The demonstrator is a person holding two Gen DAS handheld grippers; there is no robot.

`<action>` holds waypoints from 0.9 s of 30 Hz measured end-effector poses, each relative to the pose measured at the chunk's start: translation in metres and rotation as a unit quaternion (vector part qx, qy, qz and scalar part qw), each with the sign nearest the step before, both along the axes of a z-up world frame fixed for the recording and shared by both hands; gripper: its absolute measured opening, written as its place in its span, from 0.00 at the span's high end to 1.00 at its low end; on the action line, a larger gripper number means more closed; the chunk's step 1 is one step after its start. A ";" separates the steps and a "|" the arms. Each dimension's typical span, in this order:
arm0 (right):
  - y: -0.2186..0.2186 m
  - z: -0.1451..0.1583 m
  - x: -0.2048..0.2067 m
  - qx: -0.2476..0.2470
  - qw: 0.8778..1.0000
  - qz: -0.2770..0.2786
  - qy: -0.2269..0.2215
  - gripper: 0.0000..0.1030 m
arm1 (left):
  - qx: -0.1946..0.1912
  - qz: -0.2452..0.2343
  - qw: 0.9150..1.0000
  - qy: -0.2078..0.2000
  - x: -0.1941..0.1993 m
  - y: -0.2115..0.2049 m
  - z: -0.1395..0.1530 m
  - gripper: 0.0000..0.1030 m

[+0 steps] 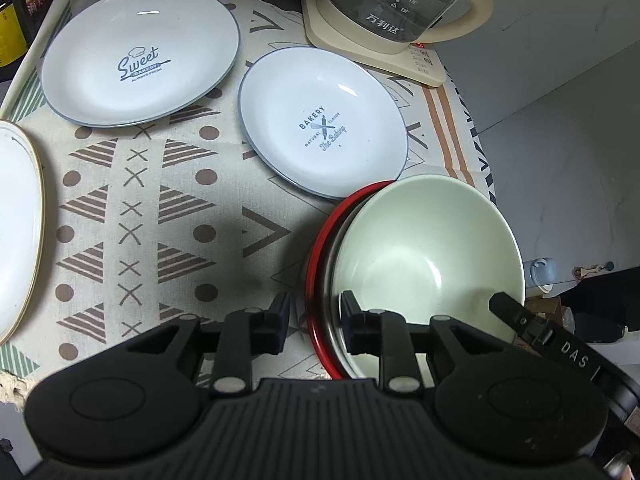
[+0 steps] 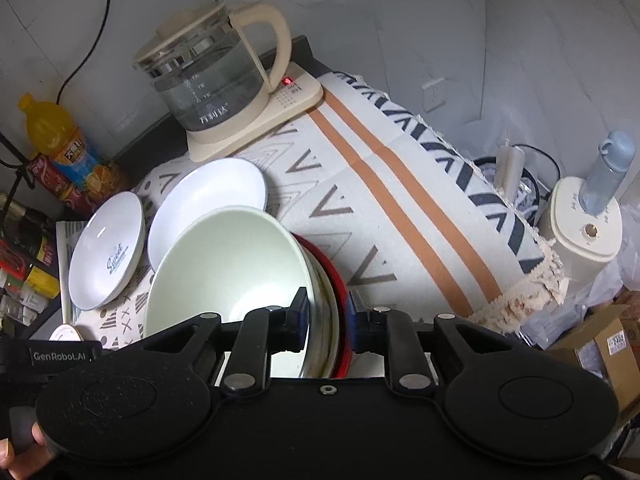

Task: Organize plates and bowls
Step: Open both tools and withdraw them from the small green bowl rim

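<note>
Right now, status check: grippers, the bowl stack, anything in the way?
Both grippers straddle the stack's rims: left gripper, right gripper; grip unconfirmed. Green bowl nested in steel bowl and red bowl. Bakery plate just behind stack.

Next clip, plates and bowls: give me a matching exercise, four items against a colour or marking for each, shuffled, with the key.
Items
1. Sweet plate
2. Bakery plate
3. nested bowl
4. outer bowl

Descriptions
A. red rim, under the stack
B. pale green inside
C. crossed whisk and rolling pin print
D. chef-hat print, farthest left of the four

Pairs: 1-D, 2-C, 3-B, 4-A

The right gripper pinches the stacked bowl rims; the left gripper straddles the rim on the other side.
</note>
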State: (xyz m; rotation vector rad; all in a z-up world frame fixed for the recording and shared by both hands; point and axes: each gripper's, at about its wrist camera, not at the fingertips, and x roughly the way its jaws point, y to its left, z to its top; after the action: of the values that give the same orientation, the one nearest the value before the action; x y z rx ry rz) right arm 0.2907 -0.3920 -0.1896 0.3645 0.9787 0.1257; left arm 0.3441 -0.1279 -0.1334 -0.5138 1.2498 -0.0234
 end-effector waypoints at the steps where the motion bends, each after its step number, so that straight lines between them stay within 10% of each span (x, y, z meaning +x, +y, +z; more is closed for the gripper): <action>1: 0.000 -0.001 0.001 -0.001 1.000 0.002 -0.003 0.80 | 0.000 0.000 1.000 -0.001 0.000 0.001 -0.001 0.76; 21: 0.005 0.000 0.018 0.006 1.000 0.020 0.006 0.76 | 0.013 -0.004 1.000 -0.025 0.011 0.006 0.013 0.54; 27: 0.013 0.019 0.015 0.008 1.000 0.028 -0.012 0.47 | 0.014 -0.005 0.999 -0.046 0.003 0.017 0.031 0.36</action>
State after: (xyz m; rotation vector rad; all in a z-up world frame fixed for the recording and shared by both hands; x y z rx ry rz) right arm 0.3060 -0.3787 -0.1709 0.3496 0.9647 0.1876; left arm 0.3468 -0.1112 -0.1028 -0.4768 1.1615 -0.0361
